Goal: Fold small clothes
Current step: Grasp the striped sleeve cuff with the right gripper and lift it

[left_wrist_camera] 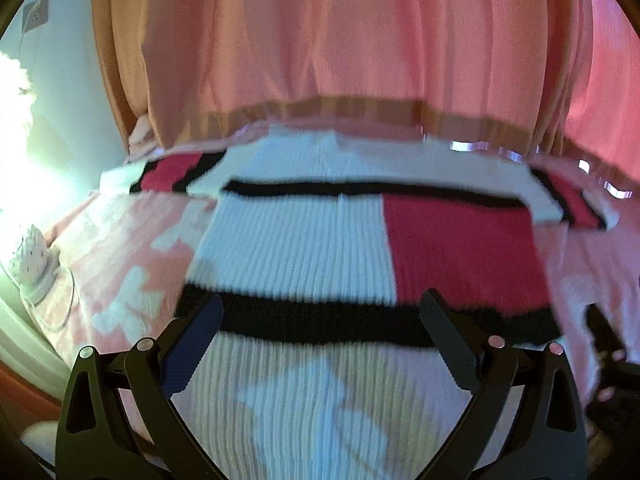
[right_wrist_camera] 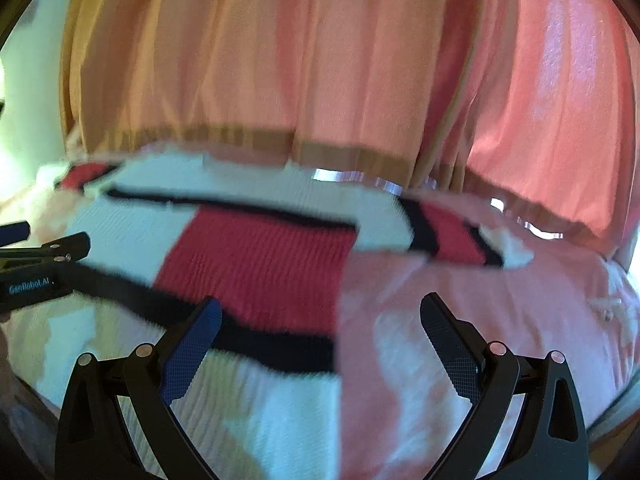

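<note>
The sweater (left_wrist_camera: 304, 248) is spread flat on the bed (left_wrist_camera: 120, 264), unfolded. Both the left tongs (left_wrist_camera: 320, 312) and right tongs (right_wrist_camera: 320, 316) are held released, empty, low in frame. A hem grasp is judged next.

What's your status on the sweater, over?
Left gripper open, empty. Right gripper open, empty. Sweater spread flat on pink cloth, unfolded. Nothing in the way.

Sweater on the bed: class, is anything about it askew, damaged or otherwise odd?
Nothing stands out. The sweater lies spread flat on the pink bedcover, sleeves out to both sides, with no tear or stain that the blur lets me see. Both tongs, left and right, hover open above it.
</note>
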`<state>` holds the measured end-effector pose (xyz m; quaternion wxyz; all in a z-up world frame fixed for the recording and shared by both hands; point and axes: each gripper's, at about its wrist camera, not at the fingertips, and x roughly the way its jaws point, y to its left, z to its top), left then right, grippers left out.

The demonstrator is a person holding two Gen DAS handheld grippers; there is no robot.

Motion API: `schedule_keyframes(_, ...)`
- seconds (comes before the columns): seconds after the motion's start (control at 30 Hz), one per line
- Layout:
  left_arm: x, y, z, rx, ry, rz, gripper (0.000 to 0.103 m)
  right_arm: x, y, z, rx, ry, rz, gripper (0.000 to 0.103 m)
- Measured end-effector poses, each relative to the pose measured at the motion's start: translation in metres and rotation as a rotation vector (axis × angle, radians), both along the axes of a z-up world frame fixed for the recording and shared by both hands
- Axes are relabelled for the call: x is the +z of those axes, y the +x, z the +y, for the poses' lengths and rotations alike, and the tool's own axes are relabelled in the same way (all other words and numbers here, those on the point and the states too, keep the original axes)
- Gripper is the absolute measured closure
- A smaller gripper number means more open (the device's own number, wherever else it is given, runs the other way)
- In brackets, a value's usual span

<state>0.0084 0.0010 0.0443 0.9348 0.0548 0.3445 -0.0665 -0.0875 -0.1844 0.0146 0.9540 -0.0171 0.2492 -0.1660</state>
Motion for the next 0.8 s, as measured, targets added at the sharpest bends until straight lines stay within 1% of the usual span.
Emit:
schedule_keyframes(0.1,0.027,0.017,0.0,-0.002,-0.037,-0.05,0.006,0.028,-0.001,-0.046,-0.021,0.003,-0.042,0.005)
schedule_keyframes(0.17,0.04,0.032,-0.007,-0.006,-0.04,-0.09,0.006,0.039,0.005,-0.096,-0.07,0.014,-0.043,0.005)
schedule_keyframes(0.2,0.042,0.038,-0.011,-0.009,-0.03,-0.101,0.006,0.039,0.011,-0.122,-0.12,0.051,-0.03,0.005)
schedule_keyframes(0.23,0.043,0.046,-0.018,-0.017,-0.009,-0.117,0.006,0.037,0.02,-0.161,-0.148,0.139,-0.018,0.005)
schedule_keyframes(0.27,0.042,0.052,-0.025,-0.024,0.014,-0.129,0.006,0.032,0.027,-0.19,-0.147,0.187,-0.011,0.006)
schedule_keyframes(0.3,0.041,0.057,-0.029,-0.029,0.023,-0.136,0.006,0.026,0.036,-0.216,-0.186,0.183,0.009,0.011)
schedule_keyframes(0.33,0.037,0.061,-0.035,-0.037,0.034,-0.146,0.006,0.019,0.043,-0.235,-0.223,0.166,0.025,0.011)
schedule_keyframes(0.4,0.03,0.068,-0.041,-0.038,0.049,-0.16,0.006,0.003,0.059,-0.271,-0.254,0.151,0.067,0.011)
schedule_keyframes(0.43,0.024,0.071,-0.044,-0.031,0.058,-0.169,0.006,-0.009,0.07,-0.293,-0.261,0.164,0.094,0.011)
schedule_keyframes(0.47,0.02,0.073,-0.045,-0.027,0.064,-0.169,0.006,-0.018,0.077,-0.307,-0.255,0.179,0.112,0.011)
schedule_keyframes(0.53,0.01,0.08,-0.048,-0.024,0.07,-0.143,0.006,-0.038,0.094,-0.337,-0.26,0.192,0.157,0.011)
schedule_keyframes(0.63,0.001,0.092,-0.051,-0.015,0.059,-0.106,0.006,-0.062,0.114,-0.367,-0.276,0.199,0.17,0.011)
schedule_keyframes(0.7,-0.003,0.1,-0.055,-0.005,0.059,-0.094,0.006,-0.078,0.125,-0.385,-0.294,0.239,0.179,0.011)
schedule_keyframes(0.77,-0.007,0.106,-0.058,0.001,0.067,-0.089,0.006,-0.097,0.137,-0.399,-0.299,0.311,0.196,0.023)
schedule_keyframes(0.8,-0.008,0.109,-0.06,0.0,0.069,-0.086,0.006,-0.099,0.14,-0.4,-0.3,0.326,0.203,0.026)
